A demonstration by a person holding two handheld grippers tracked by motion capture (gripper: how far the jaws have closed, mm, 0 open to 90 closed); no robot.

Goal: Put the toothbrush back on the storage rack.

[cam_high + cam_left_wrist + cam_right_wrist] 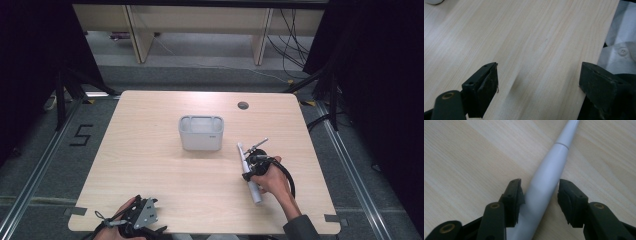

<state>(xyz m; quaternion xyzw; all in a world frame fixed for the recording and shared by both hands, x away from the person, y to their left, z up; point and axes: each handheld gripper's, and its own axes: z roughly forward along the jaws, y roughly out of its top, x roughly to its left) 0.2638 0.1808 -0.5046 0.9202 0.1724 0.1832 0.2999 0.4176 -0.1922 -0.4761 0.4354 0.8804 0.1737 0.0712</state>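
While a light wooden table stands on grey carpet between dark curtains, a grey divided caddy sits near its middle. Right of it lies a white electric toothbrush. The right gripper has its jaws half open around the handle; one pad seems to touch it, the other stands apart. At the near left edge, the left gripper is wide open and empty.

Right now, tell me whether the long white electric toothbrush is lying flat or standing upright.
Lying flat. The long white electric toothbrush rests lengthwise on the light wooden table, between the right gripper's black jaws, outside the grey plastic holder.
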